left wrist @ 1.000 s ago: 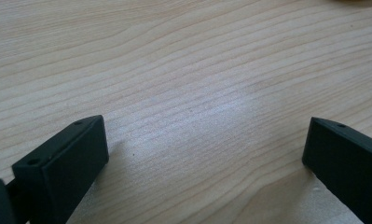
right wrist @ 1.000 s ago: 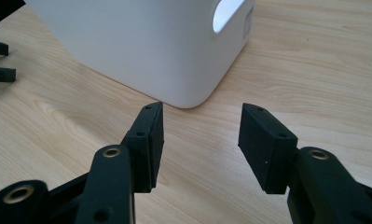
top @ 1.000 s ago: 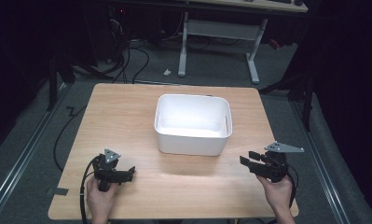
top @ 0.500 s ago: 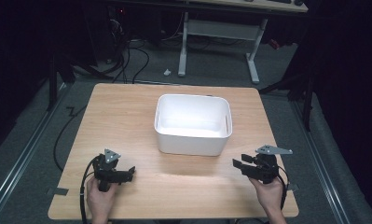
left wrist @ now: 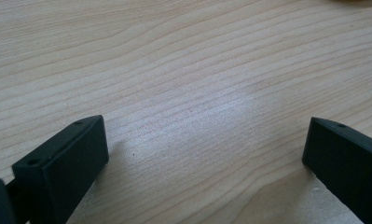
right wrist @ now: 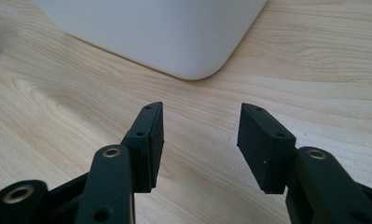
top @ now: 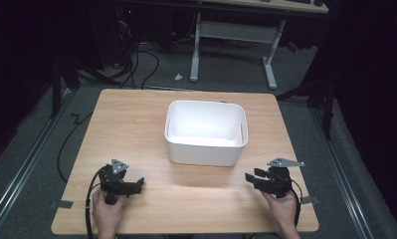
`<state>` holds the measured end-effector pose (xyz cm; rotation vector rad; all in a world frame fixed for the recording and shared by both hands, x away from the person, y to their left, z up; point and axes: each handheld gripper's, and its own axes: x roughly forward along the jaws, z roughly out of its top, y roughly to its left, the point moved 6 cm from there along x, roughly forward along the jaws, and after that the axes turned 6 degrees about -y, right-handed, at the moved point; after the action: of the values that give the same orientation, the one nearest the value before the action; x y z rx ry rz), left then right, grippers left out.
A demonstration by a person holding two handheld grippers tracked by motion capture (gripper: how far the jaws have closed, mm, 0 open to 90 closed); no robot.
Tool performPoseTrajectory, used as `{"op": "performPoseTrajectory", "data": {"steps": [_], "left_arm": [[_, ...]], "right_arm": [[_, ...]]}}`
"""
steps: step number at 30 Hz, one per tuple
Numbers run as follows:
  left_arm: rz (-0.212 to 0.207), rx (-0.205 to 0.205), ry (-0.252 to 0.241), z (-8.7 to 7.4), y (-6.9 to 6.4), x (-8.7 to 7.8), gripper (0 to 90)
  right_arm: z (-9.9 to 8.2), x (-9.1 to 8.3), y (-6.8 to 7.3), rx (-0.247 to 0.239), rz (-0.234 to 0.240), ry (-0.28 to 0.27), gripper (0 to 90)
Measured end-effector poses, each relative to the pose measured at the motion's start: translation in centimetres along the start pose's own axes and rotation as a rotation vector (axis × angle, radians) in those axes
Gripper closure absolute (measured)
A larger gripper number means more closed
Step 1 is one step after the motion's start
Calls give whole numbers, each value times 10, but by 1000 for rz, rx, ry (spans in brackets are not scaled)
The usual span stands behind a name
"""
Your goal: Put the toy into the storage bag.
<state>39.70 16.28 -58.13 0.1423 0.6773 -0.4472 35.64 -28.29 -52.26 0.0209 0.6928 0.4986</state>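
Right tongs lower than a second ago, now low over table at near right edge, jaws parted, nothing between. Left tongs unmoved, resting low on table, jaws spread wide, empty. Likely both settling at rest; no grasp under way.

White tub mid-table, apart from both tongs: smooth matte plastic, rounded corners, empty. Table pale wood grain. Jaw pads black, blocky.

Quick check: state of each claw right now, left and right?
Left claw: open wide, holding nothing, low over the table.
Right claw: open, empty, pointed toward the white bin.
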Motion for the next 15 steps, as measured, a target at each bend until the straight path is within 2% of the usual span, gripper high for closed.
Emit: {"op": "performPoseTrajectory", "data": {"steps": [3, 15], "left_arm": [[0, 0, 0, 0, 0, 0, 4], [0, 0, 0, 0, 0, 0, 4]], "right_arm": [[-3, 6, 1, -35, -25, 15, 505], [-11, 23, 0, -34, -58, 28, 495]]}}
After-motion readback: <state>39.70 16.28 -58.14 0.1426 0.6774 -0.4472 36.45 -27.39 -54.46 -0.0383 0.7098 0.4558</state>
